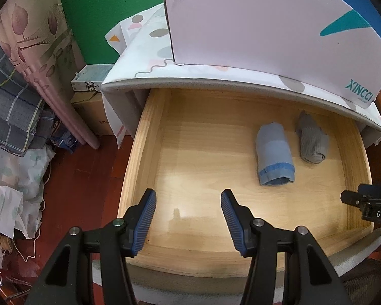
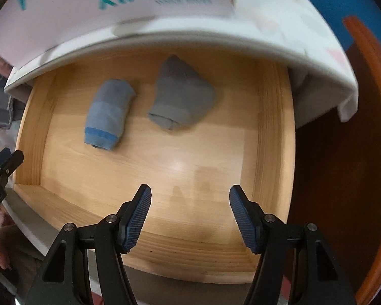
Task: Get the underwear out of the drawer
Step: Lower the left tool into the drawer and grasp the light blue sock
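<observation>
Both claws empty above bare drawer (image 2: 271,132) floor; underwear (image 2: 106,117) near back.

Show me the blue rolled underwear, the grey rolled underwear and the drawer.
blue rolled underwear (image 2: 106,115): right wrist view, middle of the roll.
grey rolled underwear (image 2: 181,96): right wrist view, centre of the bundle.
drawer (image 1: 149,139): left wrist view, left wooden wall.

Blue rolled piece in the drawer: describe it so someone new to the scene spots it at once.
Start at the open wooden drawer under the white patterned top. Two rolled garments lie side by side on its floor, toward the back. The blue roll has a brighter blue band at its near end; its neighbour, the grey roll, is plain grey with no band.
</observation>
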The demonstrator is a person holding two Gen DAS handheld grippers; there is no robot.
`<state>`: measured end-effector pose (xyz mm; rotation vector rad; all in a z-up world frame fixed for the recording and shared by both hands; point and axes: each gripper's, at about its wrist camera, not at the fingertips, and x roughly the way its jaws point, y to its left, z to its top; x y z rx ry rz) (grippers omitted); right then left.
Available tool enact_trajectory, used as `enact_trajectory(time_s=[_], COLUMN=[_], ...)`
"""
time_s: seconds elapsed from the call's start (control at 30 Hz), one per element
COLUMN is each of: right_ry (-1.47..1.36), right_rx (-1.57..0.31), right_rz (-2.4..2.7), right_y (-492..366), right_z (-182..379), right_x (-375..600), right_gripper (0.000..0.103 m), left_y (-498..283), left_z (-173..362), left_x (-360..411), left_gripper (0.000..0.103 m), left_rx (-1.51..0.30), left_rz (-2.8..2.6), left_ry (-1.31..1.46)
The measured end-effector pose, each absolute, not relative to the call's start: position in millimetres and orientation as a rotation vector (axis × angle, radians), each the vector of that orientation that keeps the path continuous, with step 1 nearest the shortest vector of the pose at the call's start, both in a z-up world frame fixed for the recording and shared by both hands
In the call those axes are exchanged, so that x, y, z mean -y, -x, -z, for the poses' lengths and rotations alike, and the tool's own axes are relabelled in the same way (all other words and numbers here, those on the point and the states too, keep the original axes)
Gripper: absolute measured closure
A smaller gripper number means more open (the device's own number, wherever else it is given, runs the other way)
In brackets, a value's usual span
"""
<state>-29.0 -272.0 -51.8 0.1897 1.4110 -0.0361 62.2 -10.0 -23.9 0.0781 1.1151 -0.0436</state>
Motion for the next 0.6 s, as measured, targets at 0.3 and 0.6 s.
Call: enact_trajectory(time_s=[0.3,0.6], right_ry=[-0.323,-0.329], right_rx=[-1.449,-1.502], right_rz=[0.025,0.013], right_y=[32.1,32.5], right_z=[65.4,76.8], right_x=[289.2,286.9], right_gripper=[0.041,0.041], left_y=[-77.8,-100.9], left_z=[34.1,39.8], left_x=[38.2,78.2], left_gripper=[0.049,0.049], left_rx=[-1.139,-1.143], left_rz=[0.113,0.149], left_ry=[0.029,0.047])
